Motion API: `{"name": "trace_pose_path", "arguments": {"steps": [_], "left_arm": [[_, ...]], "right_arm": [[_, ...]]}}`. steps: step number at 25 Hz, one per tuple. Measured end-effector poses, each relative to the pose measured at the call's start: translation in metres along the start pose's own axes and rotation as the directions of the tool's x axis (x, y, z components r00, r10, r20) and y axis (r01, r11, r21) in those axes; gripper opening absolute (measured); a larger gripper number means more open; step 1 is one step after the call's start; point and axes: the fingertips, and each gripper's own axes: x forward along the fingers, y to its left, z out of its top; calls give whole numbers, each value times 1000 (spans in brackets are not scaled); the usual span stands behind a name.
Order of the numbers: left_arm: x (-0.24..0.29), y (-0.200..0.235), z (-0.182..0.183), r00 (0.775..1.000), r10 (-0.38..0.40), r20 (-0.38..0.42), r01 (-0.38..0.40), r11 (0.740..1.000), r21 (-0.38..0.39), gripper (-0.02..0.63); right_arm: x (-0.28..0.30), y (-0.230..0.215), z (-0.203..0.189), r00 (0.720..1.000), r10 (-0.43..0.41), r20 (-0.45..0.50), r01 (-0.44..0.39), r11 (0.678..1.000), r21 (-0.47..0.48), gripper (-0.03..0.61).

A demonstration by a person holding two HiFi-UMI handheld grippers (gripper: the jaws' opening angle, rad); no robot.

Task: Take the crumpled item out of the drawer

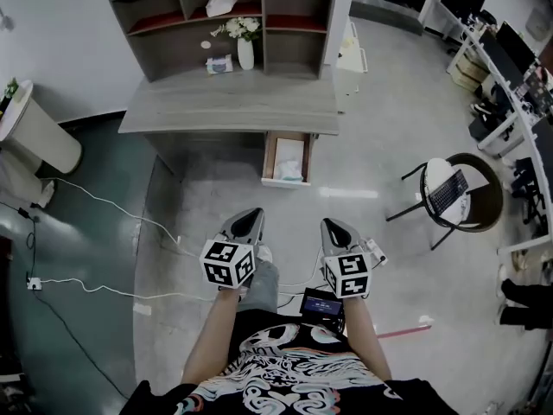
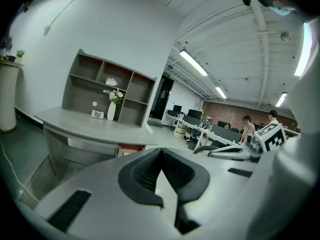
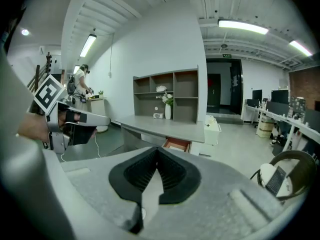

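The drawer (image 1: 269,157) stands pulled out from under the grey desk (image 1: 233,111), and a crumpled white item (image 1: 291,170) lies at its front end. My left gripper (image 1: 251,216) and right gripper (image 1: 332,226) are held side by side over the floor, well short of the drawer, both pointing toward it. Each one is shut with nothing between its pads. In the left gripper view, the drawer (image 2: 131,148) shows as a reddish box beyond my left gripper (image 2: 161,154). The right gripper view has the drawer (image 3: 177,145) just past my right gripper (image 3: 158,154).
A shelf unit (image 1: 229,20) with a vase of flowers (image 1: 244,43) stands on the desk. White cables (image 1: 104,206) cross the floor at left near a white bin (image 1: 39,132). A chair with a laptop (image 1: 449,193) stands at right. A small device (image 1: 321,303) lies by my feet.
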Motion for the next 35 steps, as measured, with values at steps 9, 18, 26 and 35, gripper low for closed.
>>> {"name": "trace_pose_path", "arguments": {"steps": [9,18,26,35], "left_arm": [[115,97,59,997,-22,-70,26,998,56,2],[179,145,88,992,-81,-96,84,996,30,2],[198,144,97,983,-133,-125,138,990,37,2],[206,150,105,986,-116,-117,122,992,39,2]], "right_arm": [[139,-40,47,995,-32,-92,34,999,20,5],[200,-64,69,990,-75,-122,82,995,58,5],[208,-81,115,996,-81,-19,83,986,143,5],[221,-84,110,998,-60,-29,63,987,151,5]]}}
